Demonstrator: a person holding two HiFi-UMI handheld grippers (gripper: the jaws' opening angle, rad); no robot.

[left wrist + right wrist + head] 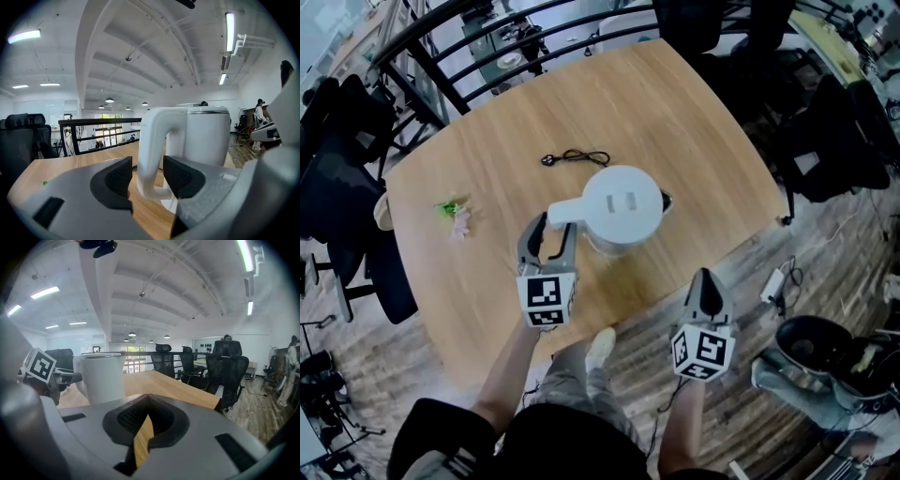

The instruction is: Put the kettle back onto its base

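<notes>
A white kettle (623, 206) stands upright in the middle of the wooden table (694, 131), its handle (564, 212) pointing toward my left gripper. In the left gripper view a bit of white base (169, 205) shows under the kettle (206, 136). My left gripper (549, 227) is open, and the handle (152, 154) stands just ahead of the gap between its dark pads (117, 180), with no contact. My right gripper (705, 277) is shut and holds nothing; it hovers at the table's near edge, to the right of the kettle (103, 378).
A coiled black cable (575, 157) lies behind the kettle. A small green and pink object (453, 212) sits at the table's left. Black office chairs (337, 187) and a railing (497, 56) surround the table. A white power strip (772, 284) lies on the floor.
</notes>
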